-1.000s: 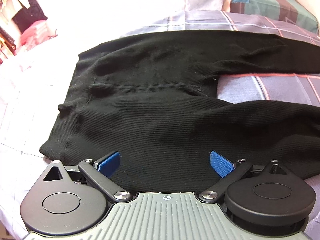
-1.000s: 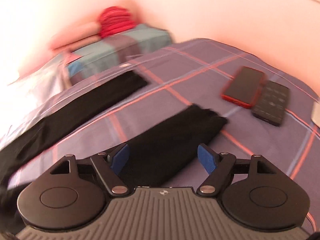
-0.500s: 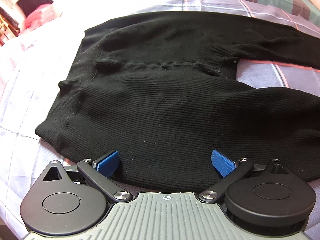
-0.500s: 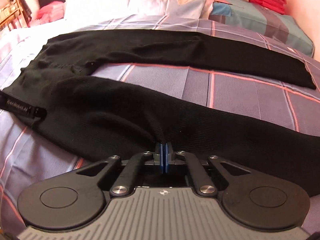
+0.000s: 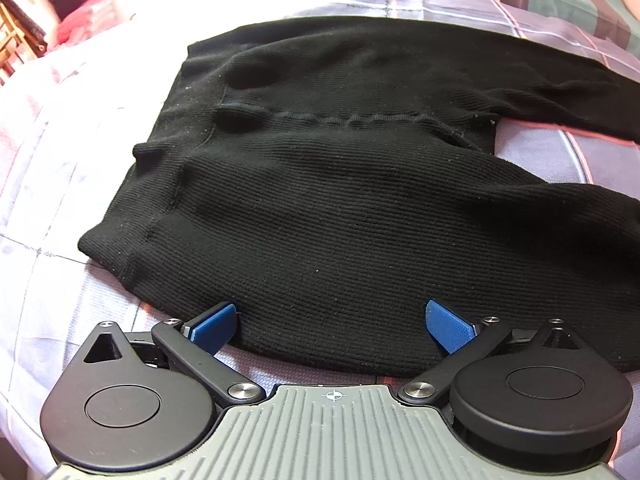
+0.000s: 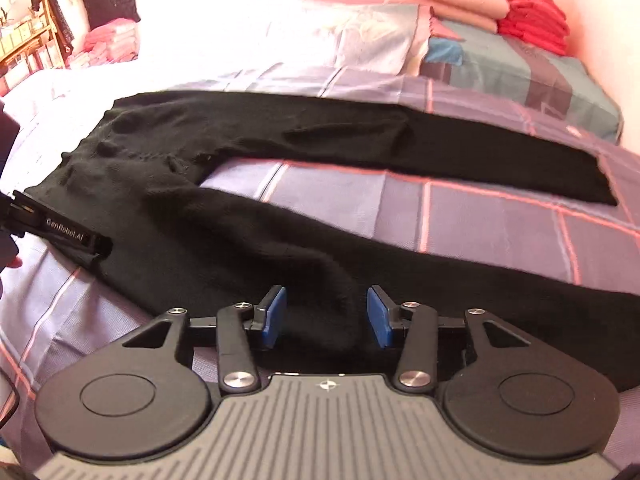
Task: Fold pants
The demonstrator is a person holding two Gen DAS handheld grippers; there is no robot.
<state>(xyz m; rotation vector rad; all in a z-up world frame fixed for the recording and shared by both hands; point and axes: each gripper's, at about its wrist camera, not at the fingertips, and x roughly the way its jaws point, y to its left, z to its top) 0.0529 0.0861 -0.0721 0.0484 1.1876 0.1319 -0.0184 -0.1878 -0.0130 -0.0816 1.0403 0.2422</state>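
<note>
Black ribbed pants (image 5: pixel 320 200) lie flat on the plaid bed sheet (image 6: pixel 440 208), waist to the left and both legs running right. The far leg (image 6: pixel 440 148) is straight, and the near leg (image 6: pixel 480 292) angles toward me. My left gripper (image 5: pixel 332 320) is open wide at the near hip edge, which lies between its blue pads without touching them. One of its black fingers (image 6: pixel 76 236) shows in the right wrist view. My right gripper (image 6: pixel 326 316) sits over the near leg with its jaws opening. A raised ridge of fabric stands between the pads, which do not press on it.
Pillows (image 6: pixel 372 40) and a patchwork cushion (image 6: pixel 520 76) line the far side of the bed. Folded pink (image 6: pixel 452 0) and red clothes (image 6: pixel 536 20) are stacked there. A shelf with more clothes (image 6: pixel 40 48) stands at far left. A pink wall rises behind the bed.
My right gripper swung from the leg ends to the near leg's upper part, pinched shut on the fabric, then parted its jaws. My left gripper edged closer to the hip edge, still open.
</note>
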